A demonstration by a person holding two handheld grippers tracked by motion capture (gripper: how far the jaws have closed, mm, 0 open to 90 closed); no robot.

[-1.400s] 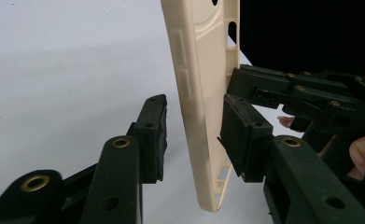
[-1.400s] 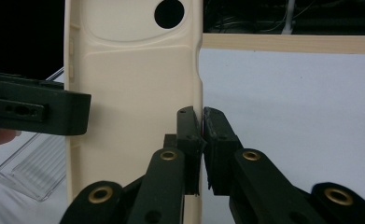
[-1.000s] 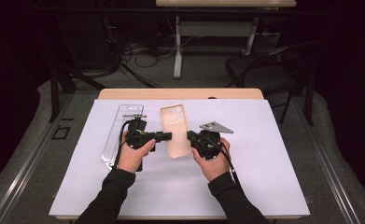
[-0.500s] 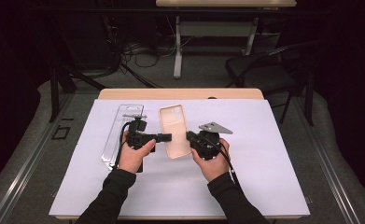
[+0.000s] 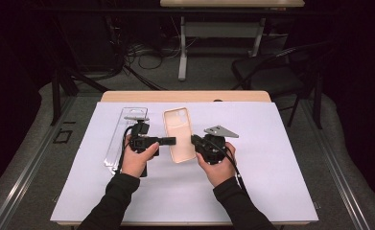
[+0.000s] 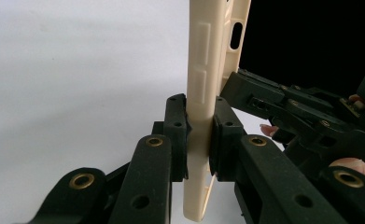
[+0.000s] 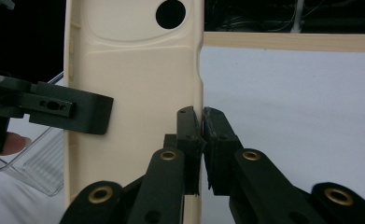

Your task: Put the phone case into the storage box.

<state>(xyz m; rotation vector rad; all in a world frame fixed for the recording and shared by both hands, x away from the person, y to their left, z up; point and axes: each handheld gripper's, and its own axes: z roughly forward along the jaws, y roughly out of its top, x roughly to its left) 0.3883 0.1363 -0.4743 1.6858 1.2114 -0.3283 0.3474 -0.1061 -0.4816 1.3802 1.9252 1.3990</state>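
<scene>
Nearest the person, two dark sleeves are seen coming in from the bottom of the high view, with a white sheet (image 5: pixel 271 191) spread over the table under them. The left gripper (image 5: pixel 171 140) is held in the left hand (image 5: pixel 137 160), and the right gripper (image 5: pixel 194 140) is held in the right hand (image 5: pixel 217 167).

Between the two grippers, a cream phone case (image 5: pixel 179 134) is held. It is found in the middle of the sheet, with its long side pointing away from the person. In the left gripper view, the left edge of the phone case (image 6: pixel 200 116) is pinched tight between the two black jaws, which have just been closing on it. In the right gripper view, the thin right edge of the phone case (image 7: pixel 138 84) is squeezed between the jaws, and they are nearly touching each other. The round camera hole (image 7: pixel 170 13) is seen at the far end of the case.

Just to the left of the left hand, a clear plastic box (image 5: pixel 123 134) is laid flat on the sheet.

Farther off, the wooden table edge (image 5: pixel 185 96) is seen past the sheet. Behind it, a dark chair (image 5: pixel 271 76) and some cables (image 5: pixel 146 52) are seen on the floor.
</scene>
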